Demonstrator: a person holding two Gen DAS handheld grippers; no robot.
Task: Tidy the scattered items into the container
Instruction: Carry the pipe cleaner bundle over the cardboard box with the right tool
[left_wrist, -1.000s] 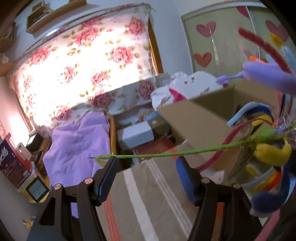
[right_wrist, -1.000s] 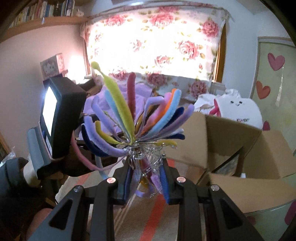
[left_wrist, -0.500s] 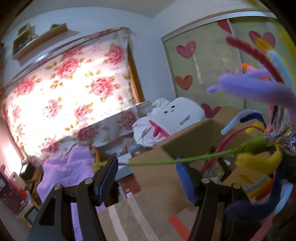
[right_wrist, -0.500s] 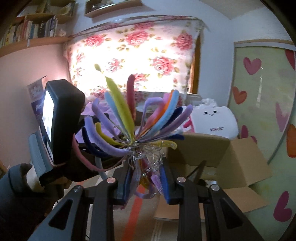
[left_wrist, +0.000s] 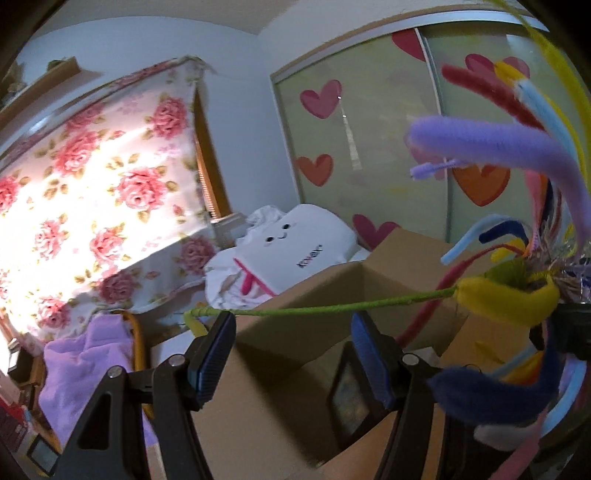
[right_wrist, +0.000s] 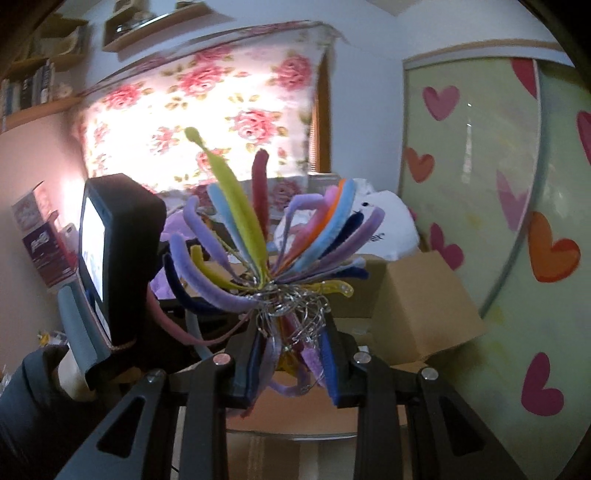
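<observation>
Our right gripper (right_wrist: 291, 363) is nearly closed, its jaws pinching the wire base of the pipe-cleaner bunch (right_wrist: 273, 243), which fans out above the fingers. Our left gripper (left_wrist: 291, 354) is wide open and holds nothing; one long green stem (left_wrist: 332, 307) crosses just above its fingertips. The cardboard box (left_wrist: 314, 354) sits open beyond both grippers. We judge the splayed stems could snag on the box's flaps or on our left gripper as the bunch goes in, and the thin wire base might slip.

Cardboard box (left_wrist: 325, 295) on striped surface (right_wrist: 273, 458)
</observation>
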